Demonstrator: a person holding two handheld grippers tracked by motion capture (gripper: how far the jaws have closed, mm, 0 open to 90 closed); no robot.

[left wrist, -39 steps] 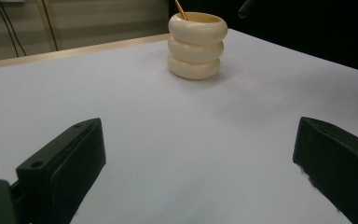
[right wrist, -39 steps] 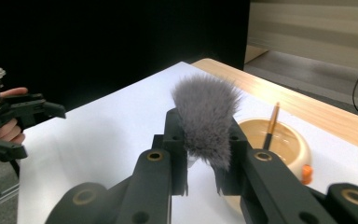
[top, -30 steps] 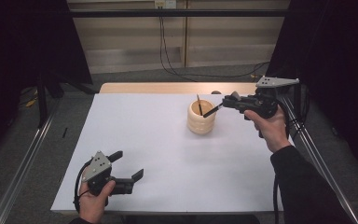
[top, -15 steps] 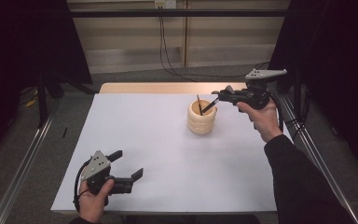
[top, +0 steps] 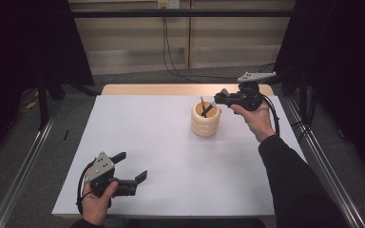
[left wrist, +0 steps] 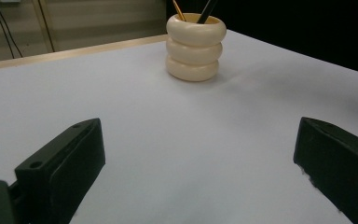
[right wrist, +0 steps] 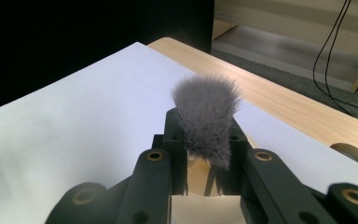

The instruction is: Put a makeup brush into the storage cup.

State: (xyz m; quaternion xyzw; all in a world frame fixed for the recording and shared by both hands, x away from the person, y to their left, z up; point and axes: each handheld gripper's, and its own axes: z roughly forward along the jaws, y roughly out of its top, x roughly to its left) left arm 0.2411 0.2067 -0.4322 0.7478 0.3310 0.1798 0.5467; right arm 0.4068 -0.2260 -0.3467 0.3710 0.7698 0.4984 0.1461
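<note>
Right gripper [top: 217, 100] holds a makeup brush [right wrist: 207, 119] over the ringed cream cup [top: 205, 119].
Its jaws are clamped on the brush handle, which slants down into the cup mouth at the far right of the counter [top: 161, 156]; the left gripper [top: 130, 173] rests well apart, jaws wide and empty. The right gripper view reveals grey bristles; the left gripper view shows a pencil [left wrist: 178, 10] standing in the cup.

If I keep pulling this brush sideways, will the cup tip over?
Possibly. The cup is taller than wide, three stacked rings, standing free on the sheet. The right gripper grips the brush above its rim, so sideways pull could lever it. Lifting straight up looks safer.
</note>
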